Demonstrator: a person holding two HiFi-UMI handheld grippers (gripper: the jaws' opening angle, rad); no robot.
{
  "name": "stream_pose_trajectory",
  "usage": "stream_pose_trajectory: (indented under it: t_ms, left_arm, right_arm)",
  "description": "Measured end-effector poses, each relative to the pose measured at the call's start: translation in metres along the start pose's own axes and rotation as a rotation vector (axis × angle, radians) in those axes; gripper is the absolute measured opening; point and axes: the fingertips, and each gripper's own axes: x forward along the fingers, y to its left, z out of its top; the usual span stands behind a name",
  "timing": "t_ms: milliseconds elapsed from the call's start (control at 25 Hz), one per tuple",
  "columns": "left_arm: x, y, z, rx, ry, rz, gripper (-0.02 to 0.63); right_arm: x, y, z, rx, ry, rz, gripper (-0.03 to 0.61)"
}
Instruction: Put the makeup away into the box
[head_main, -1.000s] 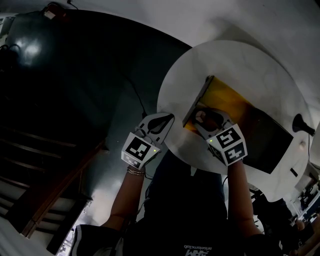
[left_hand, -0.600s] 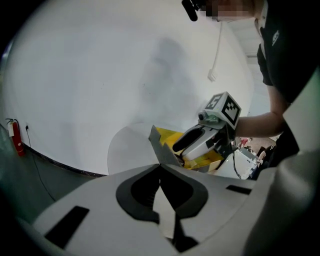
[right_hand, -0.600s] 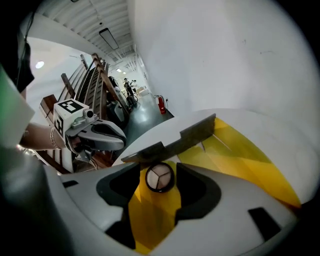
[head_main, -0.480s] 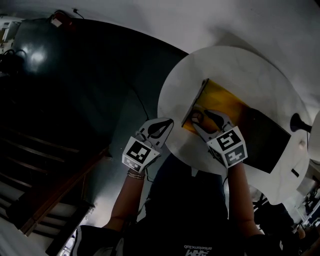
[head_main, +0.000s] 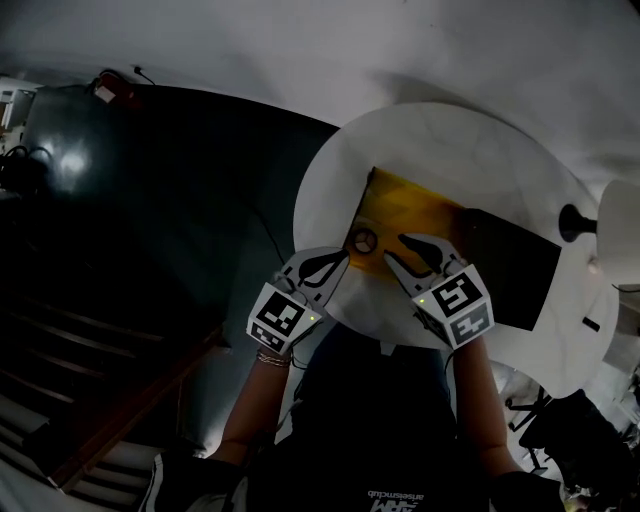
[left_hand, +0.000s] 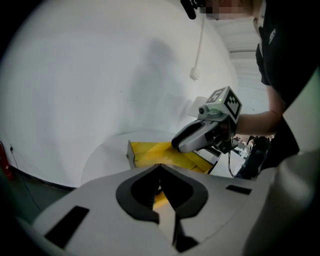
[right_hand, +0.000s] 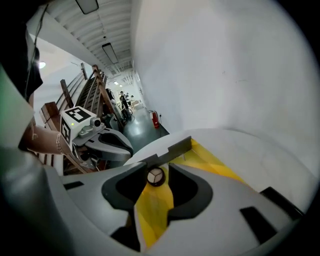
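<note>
A: Trouble first; the right gripper (head_main: 393, 247) hangs over the near end of the yellow box (head_main: 405, 205), its jaws part-way apart and just now closing; if it dips, a jaw could clip the box wall and skid the whole box across the round table (head_main: 450, 140).

B: And nothing is steadying that box; the left gripper (head_main: 338, 258) sits at the table's near edge, jaws pressed together on nothing.

A: The other worry, for me, is the compact (right_hand: 155, 176); it shows in the gap between the right jaw tips, so a drop while they narrow could pinch it or flick it out.

B: It's not held, though; the pads aren't on it; it lies flat on the yellow floor of the box, tucked near the corner by the grey wall.

A: From the head view it sits just beside the right gripper's tips, on their left; between the two grippers, inside the box.

B: The dark flap (head_main: 510, 265) lies open on the far side; it looks like the lid, though I can't be sure.
</note>
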Motion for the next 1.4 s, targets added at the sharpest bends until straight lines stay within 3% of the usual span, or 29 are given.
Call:
stream_pose_trajectory:
  t_ms: [160, 360, 560, 880, 1400]
  left_arm:
    - [0.011, -0.02, 0.014, -0.009, -0.031, -0.045, 0.017]
    - [0.028, -0.051, 0.028, 0.087, -0.014, -0.091, 0.017]
    - [0.039, -0.086, 0.041, 0.126, -0.033, -0.153, 0.017]
    - [0.059, -0.139, 0.032, 0.23, 0.03, -0.21, 0.017]
    - [0.108, -0.247, 0.045, 0.254, 0.017, -0.329, 0.017]
  right_arm:
    - [-0.023, -0.003, 0.0, -0.002, -0.04, -0.029, 0.11]
    - [-0.052, -0.006, -0.005, -0.007, -0.08, -0.063, 0.071]
    - [-0.083, -0.006, -0.015, 0.024, -0.137, -0.095, 0.04]
    - [-0.13, -0.006, -0.054, 0.087, -0.188, -0.143, 0.031]
    - [-0.229, -0.031, -0.125, 0.156, -0.268, -0.241, 0.031]
